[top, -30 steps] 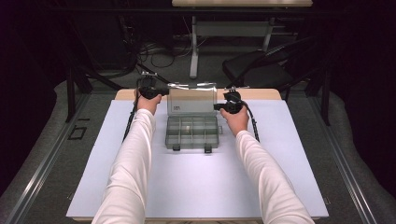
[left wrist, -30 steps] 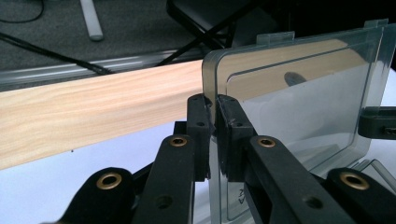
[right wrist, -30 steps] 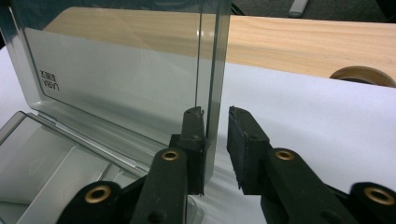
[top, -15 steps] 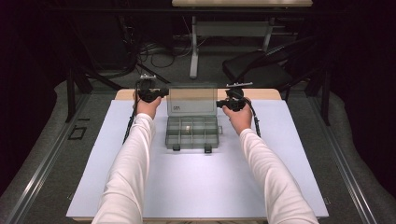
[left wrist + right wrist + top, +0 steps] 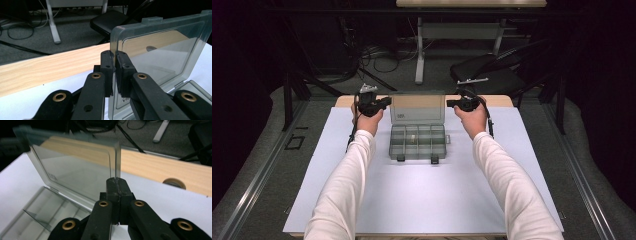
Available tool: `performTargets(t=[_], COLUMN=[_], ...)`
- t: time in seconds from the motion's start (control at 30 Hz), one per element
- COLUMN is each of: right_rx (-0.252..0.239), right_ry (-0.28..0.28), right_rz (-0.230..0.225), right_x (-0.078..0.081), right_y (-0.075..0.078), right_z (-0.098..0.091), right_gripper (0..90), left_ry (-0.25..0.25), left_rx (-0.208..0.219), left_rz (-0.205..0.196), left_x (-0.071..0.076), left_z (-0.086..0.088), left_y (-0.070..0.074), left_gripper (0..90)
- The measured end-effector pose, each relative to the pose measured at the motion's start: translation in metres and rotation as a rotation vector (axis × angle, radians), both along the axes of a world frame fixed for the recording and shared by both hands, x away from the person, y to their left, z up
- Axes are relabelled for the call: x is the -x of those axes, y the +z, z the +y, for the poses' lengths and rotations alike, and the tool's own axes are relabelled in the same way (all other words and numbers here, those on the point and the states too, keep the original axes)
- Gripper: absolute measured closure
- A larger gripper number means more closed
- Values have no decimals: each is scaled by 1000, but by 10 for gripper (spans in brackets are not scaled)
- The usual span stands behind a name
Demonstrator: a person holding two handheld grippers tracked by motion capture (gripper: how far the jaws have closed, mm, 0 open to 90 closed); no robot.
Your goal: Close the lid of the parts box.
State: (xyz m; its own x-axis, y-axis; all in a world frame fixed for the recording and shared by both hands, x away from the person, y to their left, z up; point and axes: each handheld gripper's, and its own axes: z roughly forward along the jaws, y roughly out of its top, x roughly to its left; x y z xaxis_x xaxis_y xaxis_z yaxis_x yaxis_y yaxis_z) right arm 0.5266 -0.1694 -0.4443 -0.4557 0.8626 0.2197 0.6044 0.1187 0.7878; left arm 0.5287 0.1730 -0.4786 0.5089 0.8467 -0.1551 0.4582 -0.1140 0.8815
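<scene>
Smoky grey see-through box with a clear grey lid; white tabletop, its far edge light woodgrain; black fingers; white sleeves.

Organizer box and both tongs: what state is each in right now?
Lid: raised, standing about upright behind the tray.
Tray: uncovered, flat on the white mat; one small pale item in a compartment.
Front latches: undone, hanging off the front edge.
Left tongs: shut on the lid's left edge.
Right tongs: shut on the lid's right edge, having just closed further.
</scene>
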Motion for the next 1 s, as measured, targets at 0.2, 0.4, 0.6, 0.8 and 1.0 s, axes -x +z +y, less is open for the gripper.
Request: performTargets(t=[0.2, 0.4, 0.6, 0.8, 1.0], right_rx=[-1, 13, 32, 36, 32], right_ry=[-5, -7, -10, 13, 28], right_rz=[-33, -44, -25, 0, 5], right_x=[-1, -9, -18, -19, -17], right_y=[29, 40, 34, 26, 26], right_z=[5, 19, 29, 35, 37], right_gripper=[900, 900, 900, 900, 900], left_ry=[-11, -15, -25, -41, -13], left_rx=[-7, -3, -3, 2, 2], left_rz=[-29, -52, -57, -34, 19], left_x=[9, 16, 21, 25, 38], left_z=[1, 2, 3, 5, 12], left_y=[0, -2, -3, 0, 9], left_gripper=[850, 851, 848, 828, 655])
